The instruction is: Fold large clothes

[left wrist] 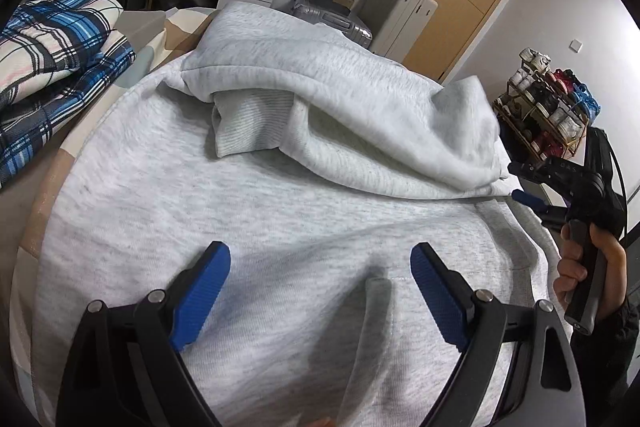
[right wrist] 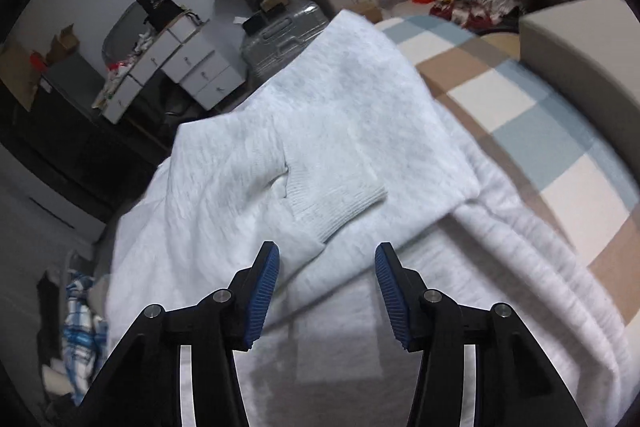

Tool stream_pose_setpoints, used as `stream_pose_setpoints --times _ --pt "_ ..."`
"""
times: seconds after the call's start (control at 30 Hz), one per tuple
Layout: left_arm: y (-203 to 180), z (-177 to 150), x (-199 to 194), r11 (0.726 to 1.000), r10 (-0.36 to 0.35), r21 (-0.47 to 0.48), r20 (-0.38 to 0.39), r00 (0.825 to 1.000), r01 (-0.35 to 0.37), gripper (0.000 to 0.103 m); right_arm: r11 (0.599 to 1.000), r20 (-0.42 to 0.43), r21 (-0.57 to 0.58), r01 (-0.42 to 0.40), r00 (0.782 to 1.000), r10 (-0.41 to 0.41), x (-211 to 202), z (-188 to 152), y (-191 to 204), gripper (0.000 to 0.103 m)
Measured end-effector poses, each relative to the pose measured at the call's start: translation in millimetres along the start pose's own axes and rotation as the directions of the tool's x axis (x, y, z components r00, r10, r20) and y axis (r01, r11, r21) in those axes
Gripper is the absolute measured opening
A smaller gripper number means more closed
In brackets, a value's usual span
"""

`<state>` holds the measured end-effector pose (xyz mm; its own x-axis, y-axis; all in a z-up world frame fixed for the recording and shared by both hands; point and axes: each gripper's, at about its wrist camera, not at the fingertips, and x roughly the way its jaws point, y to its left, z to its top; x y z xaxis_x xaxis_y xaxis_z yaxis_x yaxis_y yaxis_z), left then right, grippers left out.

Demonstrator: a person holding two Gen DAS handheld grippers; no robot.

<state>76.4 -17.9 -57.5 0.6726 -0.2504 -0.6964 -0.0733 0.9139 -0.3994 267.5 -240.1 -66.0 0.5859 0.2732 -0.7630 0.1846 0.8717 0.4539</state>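
Since both sleeves already lie folded across the grey sweatshirt (left wrist: pixel 280 187) on the checked bed (right wrist: pixel 520 99), you've got approx. half done; left gripper (left wrist: pixel 320 291) and right gripper (right wrist: pixel 327 291) hover open, empty. Body fold's left.

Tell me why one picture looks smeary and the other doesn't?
Right wrist view: the sweatshirt and checked bedsheet look smeared, like motion blur. Left wrist view: sharp, the sweatshirt's knit shows, with soft shadows under the left gripper. Both views bend at the edges with dark corners.
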Motion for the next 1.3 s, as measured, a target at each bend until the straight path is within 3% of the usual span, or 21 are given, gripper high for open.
stream_pose_setpoints --times 0.07,0.13,0.33,0.47,0.53,0.6,0.63,0.67,0.73,0.77,0.87,0.93,1.0,1.07,1.1,1.13,1.2,1.27,1.3 --pt "0.1 0.1 -0.1 1.0 0.0 0.0 0.0 1.0 0.0 0.089 0.998 -0.009 0.028 -0.051 0.999 0.051 -0.2 2.3 -5.5 0.057" --pt "0.5 0.4 0.0 1.0 -0.001 -0.001 0.0 1.0 0.001 0.089 0.996 0.005 0.038 -0.079 0.997 0.079 -1.9 9.7 -7.5 0.057" --pt "0.4 1.1 0.3 1.0 -0.003 -0.003 0.001 1.0 0.003 0.089 0.995 0.097 0.081 -0.05 0.994 0.042 3.6 29.1 -7.3 0.062" --pt "0.3 0.4 -0.5 1.0 -0.006 -0.005 0.003 1.0 0.006 0.089 1.0 0.035 0.024 -0.006 0.999 0.005 26.6 41.1 -0.5 0.062" --pt "0.2 0.6 -0.2 1.0 -0.005 -0.004 0.003 1.0 0.005 0.089 0.998 -0.001 -0.063 0.013 1.0 -0.013 36.9 42.1 9.7 0.062" --pt "0.9 1.2 0.2 1.0 -0.006 -0.005 0.003 1.0 0.007 0.089 0.98 -0.012 -0.194 0.052 0.998 -0.055 44.3 38.4 24.7 0.041" --pt "0.7 1.2 0.2 1.0 -0.008 -0.006 0.004 1.0 0.008 0.089 0.972 -0.013 -0.23 0.048 0.999 -0.053 45.8 36.8 29.0 0.009" --pt "0.5 1.1 0.1 1.0 -0.008 -0.007 0.004 1.0 0.008 0.089 0.96 -0.038 -0.28 0.011 0.999 -0.023 46.8 33.5 36.4 0.006" --pt "0.0 0.8 0.1 1.0 -0.009 -0.007 0.004 1.0 0.009 0.089 0.93 0.04 -0.364 0.044 0.999 -0.032 32.3 25.1 51.1 0.006" --pt "0.1 0.7 0.0 1.0 -0.008 -0.007 0.004 1.0 0.008 0.089 0.912 0.092 -0.409 0.024 0.996 0.015 18.0 21.2 57.9 0.005" --pt "0.2 0.8 0.0 1.0 -0.008 -0.007 0.004 1.0 0.008 0.089 0.887 0.242 -0.461 -0.013 0.96 0.14 -27.9 15.9 63.5 0.005" --pt "0.3 0.8 0.0 1.0 -0.009 -0.008 0.004 1.0 0.009 0.089 0.902 0.311 -0.429 0.051 0.946 0.094 -41.4 17.8 56.4 0.005" --pt "0.2 0.9 0.0 1.0 -0.01 -0.009 0.005 1.0 0.01 0.089 0.914 0.299 -0.384 0.132 0.954 -0.013 -30.2 22.6 42.2 0.005" --pt "-0.4 0.9 -0.2 1.0 -0.012 -0.011 0.005 1.0 0.012 0.089 0.927 0.231 -0.328 0.18 0.967 -0.106 -7.6 25.7 26.9 0.009" --pt "-0.4 0.9 -0.2 1.0 -0.012 -0.011 0.005 1.0 0.012 0.089 0.942 0.156 -0.281 0.184 0.977 -0.144 8.9 28.0 14.7 0.012" --pt "-0.4 0.9 -0.2 1.0 -0.013 -0.011 0.005 1.0 0.013 0.089 0.954 0.109 -0.25 0.169 0.983 -0.146 18.8 29.1 7.1 0.021" --pt "-0.4 1.1 0.0 1.0 -0.013 -0.011 0.005 1.0 0.013 0.089 0.974 0.068 -0.189 0.125 0.991 -0.114 24.9 29.9 -3.9 0.027" --pt "-0.4 1.1 0.1 1.0 -0.013 -0.011 0.005 1.0 0.013 0.089 0.982 0.077 -0.17 0.08 0.995 -0.067 19.6 31.6 -4.7 0.053" --pt "-0.4 1.1 0.1 1.0 -0.013 -0.011 0.005 1.0 0.013 0.089 0.987 0.084 -0.154 0.051 0.996 -0.038 17.4 34.5 -4.7 0.058"
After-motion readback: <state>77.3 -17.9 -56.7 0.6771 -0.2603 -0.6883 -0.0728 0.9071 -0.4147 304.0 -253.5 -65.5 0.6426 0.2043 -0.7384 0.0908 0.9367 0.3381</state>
